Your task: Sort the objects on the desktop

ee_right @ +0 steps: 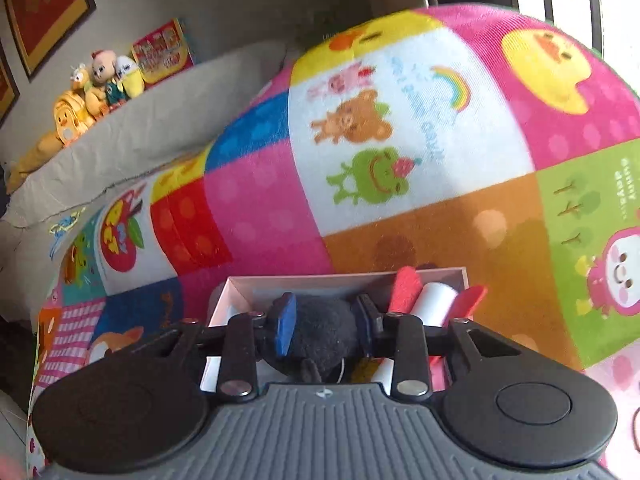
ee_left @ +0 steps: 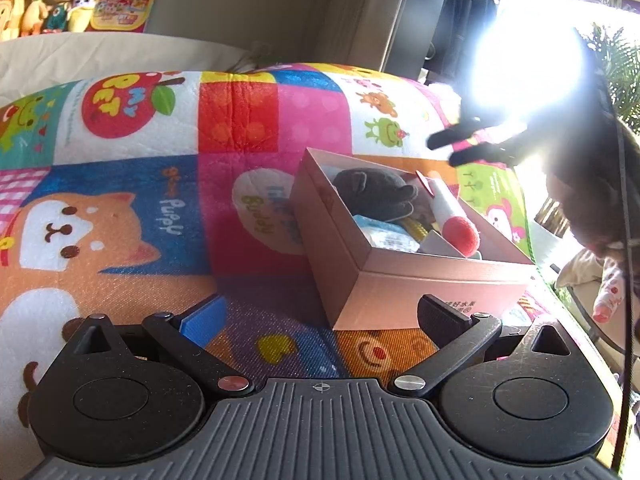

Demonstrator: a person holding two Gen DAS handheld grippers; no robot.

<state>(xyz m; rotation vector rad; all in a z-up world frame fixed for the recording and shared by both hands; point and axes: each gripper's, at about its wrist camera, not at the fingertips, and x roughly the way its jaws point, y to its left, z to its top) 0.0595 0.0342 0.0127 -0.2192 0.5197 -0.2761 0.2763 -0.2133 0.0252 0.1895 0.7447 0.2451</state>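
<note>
Now the right gripper (ee_right: 326,326) stands narrow above the pink cardboard box (ee_right: 256,282), empty, with the dark grey plush toy (ee_right: 320,330) lying below it in the box. At 7 o'clock of the box, the left gripper (ee_left: 320,316) is wide, empty, over the colourful patchwork cloth (ee_left: 240,120).

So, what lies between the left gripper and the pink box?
Nothing but bare patchwork mat, seen in the left wrist view; the box has its near corner just beyond the open left gripper.
</note>
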